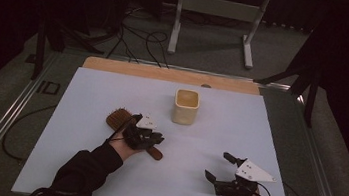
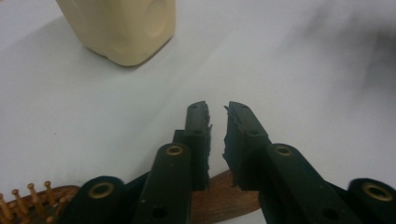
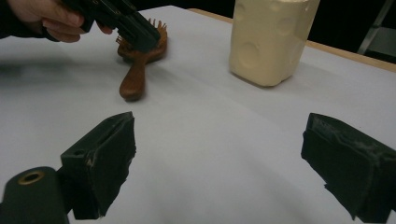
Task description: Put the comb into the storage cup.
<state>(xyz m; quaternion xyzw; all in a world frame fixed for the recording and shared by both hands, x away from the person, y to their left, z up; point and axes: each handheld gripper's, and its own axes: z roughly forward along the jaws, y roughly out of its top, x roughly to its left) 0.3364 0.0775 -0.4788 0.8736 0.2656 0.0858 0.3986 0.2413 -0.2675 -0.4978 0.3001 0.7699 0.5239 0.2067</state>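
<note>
Wooden hairbrush (image 3: pixel 136 70) under left gripper (image 3: pixel 140 39), cream cup (image 3: pixel 268 39) (upright), white table (image 3: pixel 210 140)

We see a dark room. Past the tongs, a white sheet (image 1: pixel 102 180) covers a wooden table (image 1: pixel 116 66). Far beyond them, a white stand (image 1: pixel 214 7) sits on the grey floor (image 1: pixel 208 52), with black cables (image 1: pixel 139 38) nearby.
</note>
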